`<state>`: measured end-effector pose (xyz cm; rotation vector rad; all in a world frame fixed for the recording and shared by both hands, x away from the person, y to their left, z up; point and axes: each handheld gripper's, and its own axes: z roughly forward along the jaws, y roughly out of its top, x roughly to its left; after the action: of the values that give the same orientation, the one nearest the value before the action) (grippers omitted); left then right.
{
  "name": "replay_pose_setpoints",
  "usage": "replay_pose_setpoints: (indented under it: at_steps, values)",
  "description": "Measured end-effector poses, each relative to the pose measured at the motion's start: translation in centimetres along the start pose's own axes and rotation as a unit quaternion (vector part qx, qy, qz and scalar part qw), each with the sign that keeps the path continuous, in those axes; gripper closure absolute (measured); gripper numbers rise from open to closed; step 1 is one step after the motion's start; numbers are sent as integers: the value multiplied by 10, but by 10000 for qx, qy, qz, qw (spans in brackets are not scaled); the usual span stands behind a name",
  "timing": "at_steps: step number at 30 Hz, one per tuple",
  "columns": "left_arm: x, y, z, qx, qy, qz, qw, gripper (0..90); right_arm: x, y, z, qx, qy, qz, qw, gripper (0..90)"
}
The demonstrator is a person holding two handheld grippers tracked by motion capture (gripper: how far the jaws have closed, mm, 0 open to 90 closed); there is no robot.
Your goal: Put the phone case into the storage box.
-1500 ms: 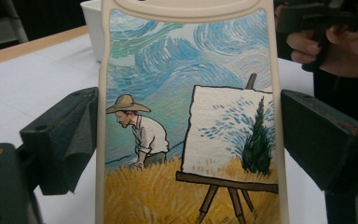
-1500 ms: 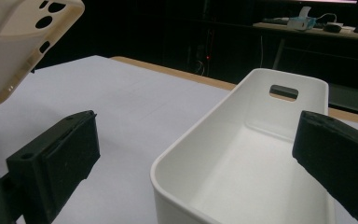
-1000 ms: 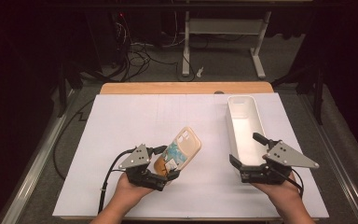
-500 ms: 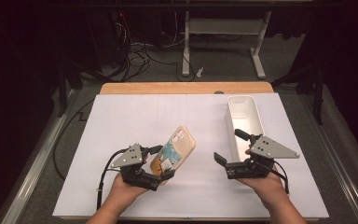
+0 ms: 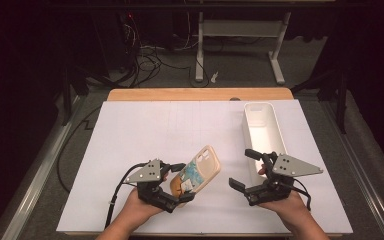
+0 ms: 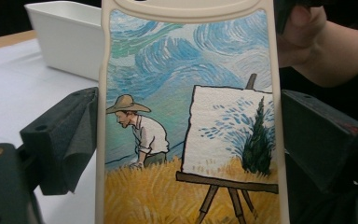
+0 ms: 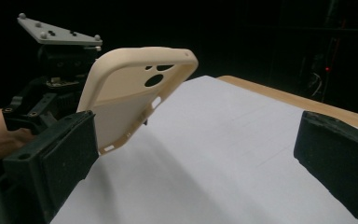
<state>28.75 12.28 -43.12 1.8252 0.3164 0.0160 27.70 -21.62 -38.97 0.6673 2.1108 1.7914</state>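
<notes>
Cream phone case (image 5: pixel 200 172) with painted artwork, clamped in left tool (image 5: pixel 177 182); right tool (image 5: pixel 245 170) apart.

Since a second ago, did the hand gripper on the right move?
Yes. The right gripper has slid left, away from the white bin and toward the phone case held in the left gripper.

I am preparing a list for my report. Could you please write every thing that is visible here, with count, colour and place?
phone case: 1, cream with a painted picture, lifted off the table at front centre, between the left gripper's jaws
bin: 1, white, long, right side of the table
table cover: 1, white sheet over a wooden table
cables: several, dark, on the floor behind the table
left gripper: 1, black, shut on the phone case
right gripper: 1, black, jaws open, beside the bin
</notes>
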Motion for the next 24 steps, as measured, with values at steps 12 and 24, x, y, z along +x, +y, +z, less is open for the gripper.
replay_pose_setpoints:
  at_steps: [12,24]
  values:
    - [-9,0,13,65,-565,138,9983,107,13,3,4,-220,892,177,9956,0]
    - [-12,0,18,14,-1083,132,9940,108,22,2,13,-202,1331,126,9908,0]
